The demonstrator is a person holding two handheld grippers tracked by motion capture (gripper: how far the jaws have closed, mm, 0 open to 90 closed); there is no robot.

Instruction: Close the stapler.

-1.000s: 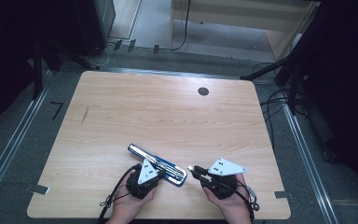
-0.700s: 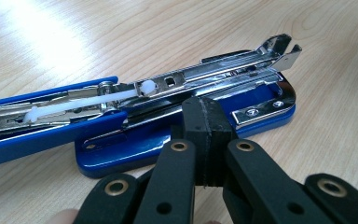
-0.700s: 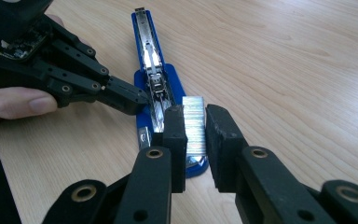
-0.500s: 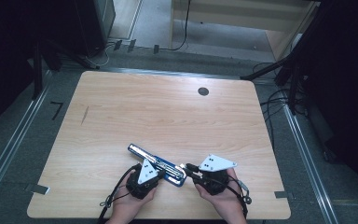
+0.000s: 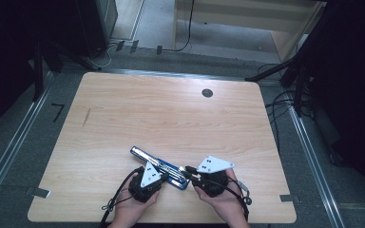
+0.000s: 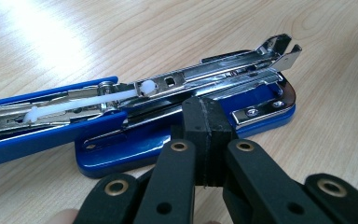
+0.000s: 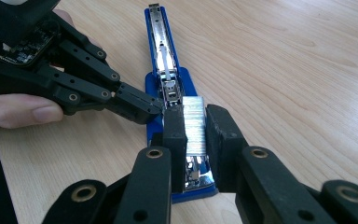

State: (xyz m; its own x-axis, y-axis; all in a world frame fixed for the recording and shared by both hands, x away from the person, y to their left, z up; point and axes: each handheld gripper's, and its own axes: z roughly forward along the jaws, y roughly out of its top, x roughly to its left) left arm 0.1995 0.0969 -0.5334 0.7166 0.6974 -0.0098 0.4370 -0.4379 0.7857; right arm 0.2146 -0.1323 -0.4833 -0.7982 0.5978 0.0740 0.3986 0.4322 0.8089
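A blue stapler lies swung open on the wooden table, near the front edge. Its steel magazine faces up, with a white pusher rod along it. My left gripper is shut with nothing between its jaws, and its tips rest against the side of the stapler. My right gripper is shut on a silver strip of staples, held just over the near end of the stapler. The left gripper touches the stapler from the left there. Both grippers meet at the stapler.
A round black cable hole sits at the table's far side and a dark scratch at the left. Metal floor rails run along both sides. Cables lie on the floor at the right.
My right gripper has shifted a little to the left, bringing the staple strip up to the stapler's end. The left gripper and the stapler have stayed put.
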